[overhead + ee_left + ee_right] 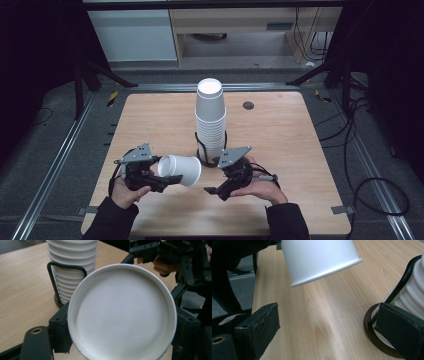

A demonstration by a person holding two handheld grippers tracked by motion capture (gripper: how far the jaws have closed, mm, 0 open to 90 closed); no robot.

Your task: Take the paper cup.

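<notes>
A light wooden table (280, 135) with rounded corners carries a dark wire holder (200, 150) near its middle, standing on a round base and holding a tall stack of white paper cups (210, 115). A small dark round spot (248, 105) sits toward the far right.

On the table (280, 135): one stack of cups (210, 120) in one wire holder (200, 145), one single cup (181, 170), two grippers.

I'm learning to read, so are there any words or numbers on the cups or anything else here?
No words or numbers can be read here.
The cup held in the left gripper is plain white.
The stack of cups is plain white too.
The table is bare wood, with no label.
</notes>
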